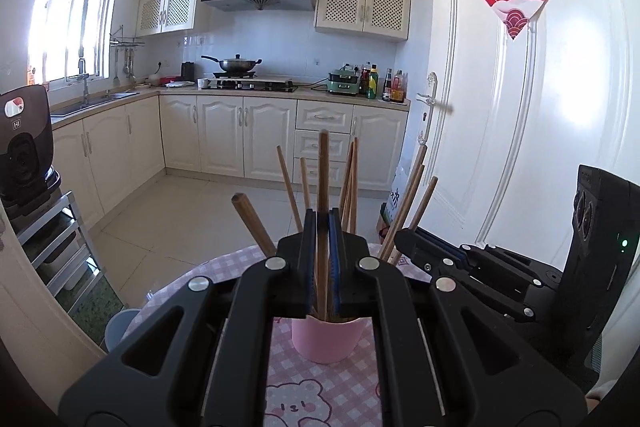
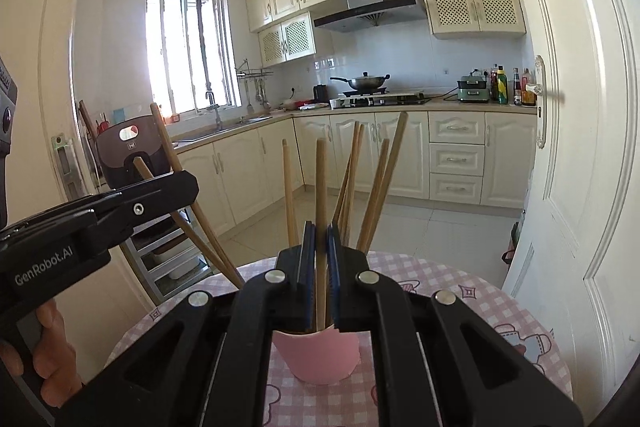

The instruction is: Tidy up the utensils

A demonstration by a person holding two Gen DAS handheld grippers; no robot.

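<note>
Left wrist view: left tongs [image 1: 322, 259] clamped narrow on one upright chopstick [image 1: 323, 179] standing in the pink cup [image 1: 328, 341] on the checked table [image 1: 280, 379]; right tongs [image 1: 404, 247] beside it at leaning sticks, state can't tell. Right wrist view: right tongs [image 2: 321, 263] pinch a chopstick [image 2: 320, 187] in the same cup [image 2: 316, 359]; left tongs [image 2: 176, 187] at the left-leaning sticks.

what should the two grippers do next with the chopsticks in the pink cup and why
Probably lift both straight up. The left gripper and right gripper each look shut on an upright chopstick standing in the pink cup; the others lean outward, so a vertical pull seems least likely to snag them.
</note>
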